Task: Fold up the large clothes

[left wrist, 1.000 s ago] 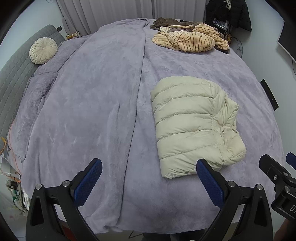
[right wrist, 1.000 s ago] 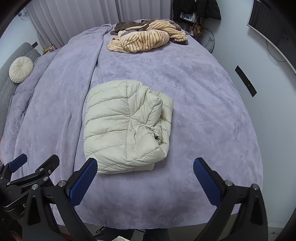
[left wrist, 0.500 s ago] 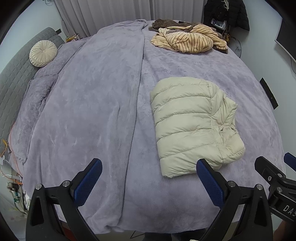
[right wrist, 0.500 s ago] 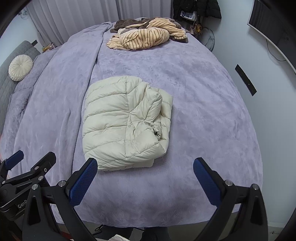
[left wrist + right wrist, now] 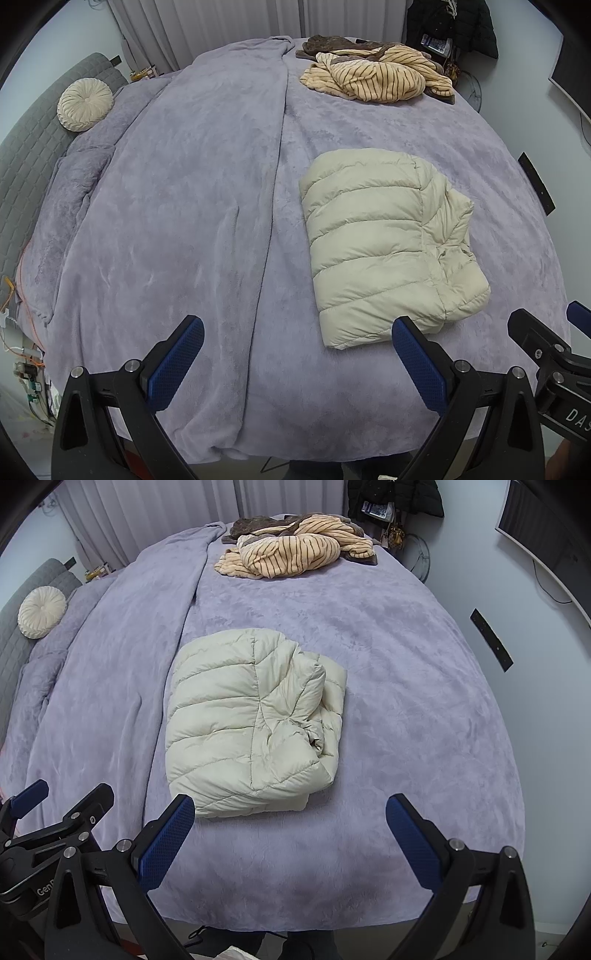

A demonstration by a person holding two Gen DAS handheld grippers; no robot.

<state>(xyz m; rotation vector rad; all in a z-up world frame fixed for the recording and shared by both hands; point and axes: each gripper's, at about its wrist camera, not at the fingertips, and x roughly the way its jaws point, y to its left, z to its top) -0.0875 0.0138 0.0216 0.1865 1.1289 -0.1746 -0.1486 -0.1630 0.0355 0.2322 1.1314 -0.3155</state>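
Left wrist view: the left tool (image 5: 297, 356) hangs spread wide, its blue ribbed pads (image 5: 176, 362) holding nothing, over the near edge of the plush lavender blanket (image 5: 192, 206). The cream quilted puffer jacket (image 5: 388, 245), folded into a puffy rectangle, lies on the blanket just beyond the tool's right finger. A striped fleece garment (image 5: 380, 77) is heaped far beyond the jacket.

Right wrist view: the right tool (image 5: 290, 836) is likewise spread and empty, with the jacket (image 5: 251, 720) just beyond its left finger. A round pleated cushion (image 5: 41, 612) sits far left of the jacket.
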